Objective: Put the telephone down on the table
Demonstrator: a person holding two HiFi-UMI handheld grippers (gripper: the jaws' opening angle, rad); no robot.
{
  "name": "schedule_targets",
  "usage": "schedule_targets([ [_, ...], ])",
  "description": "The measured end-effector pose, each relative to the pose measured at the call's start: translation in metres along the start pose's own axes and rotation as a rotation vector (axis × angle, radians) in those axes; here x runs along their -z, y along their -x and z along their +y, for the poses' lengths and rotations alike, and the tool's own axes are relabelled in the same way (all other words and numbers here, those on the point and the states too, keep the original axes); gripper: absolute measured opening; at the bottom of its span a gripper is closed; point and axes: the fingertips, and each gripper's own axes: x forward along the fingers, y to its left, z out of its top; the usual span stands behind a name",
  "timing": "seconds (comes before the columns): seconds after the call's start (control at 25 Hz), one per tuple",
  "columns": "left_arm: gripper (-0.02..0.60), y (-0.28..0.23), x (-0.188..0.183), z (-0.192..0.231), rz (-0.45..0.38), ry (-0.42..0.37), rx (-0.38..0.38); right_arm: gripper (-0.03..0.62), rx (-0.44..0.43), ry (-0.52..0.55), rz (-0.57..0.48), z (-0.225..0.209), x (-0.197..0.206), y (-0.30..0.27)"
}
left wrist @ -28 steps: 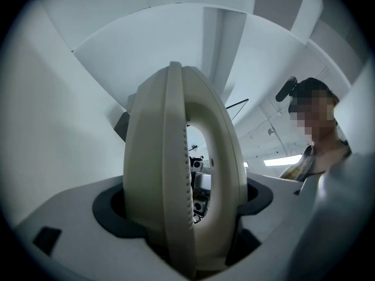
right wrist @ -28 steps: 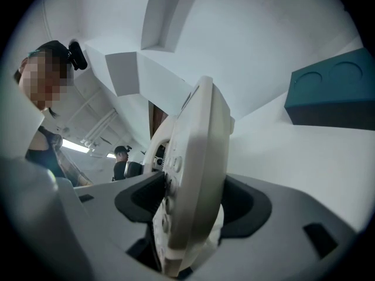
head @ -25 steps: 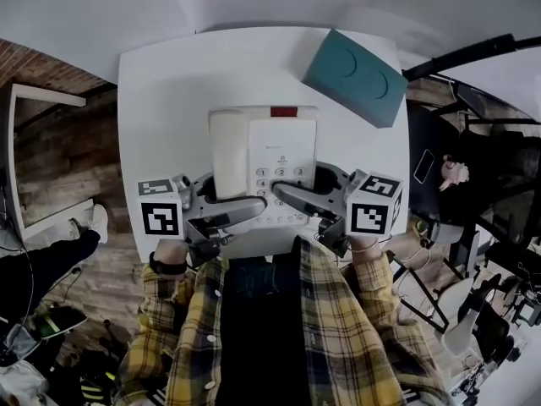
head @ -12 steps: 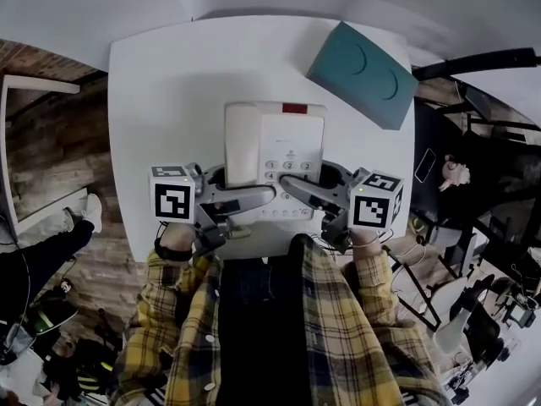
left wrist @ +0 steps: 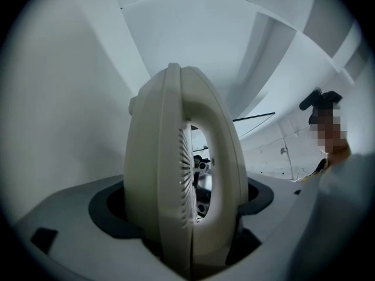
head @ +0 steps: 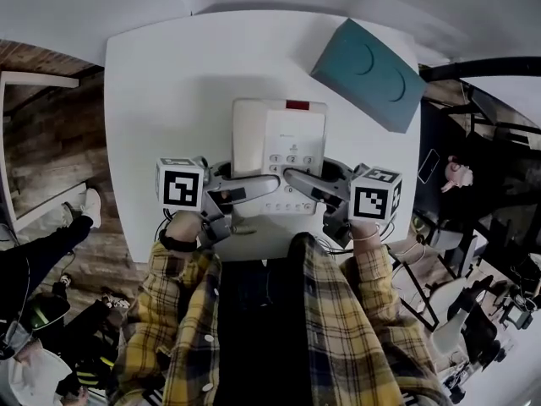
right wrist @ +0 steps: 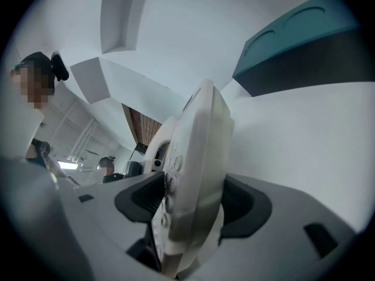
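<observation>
The telephone (head: 279, 142) is at the centre of the head view, over the white table (head: 161, 83). The left gripper (head: 269, 186) pinches its handset side and the right gripper (head: 293, 176) its keypad edge. If one gripper releases first, the telephone may tilt and the handset could slide off.

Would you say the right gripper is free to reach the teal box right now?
Probably not yet. The right gripper is clamped on the telephone, sharing it with the left gripper. Nothing stands on the table between it and the teal box, so the path opens once the telephone is released.
</observation>
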Motion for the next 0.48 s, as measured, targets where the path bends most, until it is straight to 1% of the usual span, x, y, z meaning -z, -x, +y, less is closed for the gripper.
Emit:
schedule_targets([
  [0.28, 0.436, -0.009, -0.005, 0.025, -0.019, 0.060, -0.039, 0.275, 0.027, -0.045, -0.007, -0.022, -0.001, 0.000],
  [0.48, 0.436, -0.011, -0.003, 0.029, -0.019, 0.088, -0.057, 0.275, 0.039, -0.061, -0.009, -0.027, 0.002, 0.000],
])
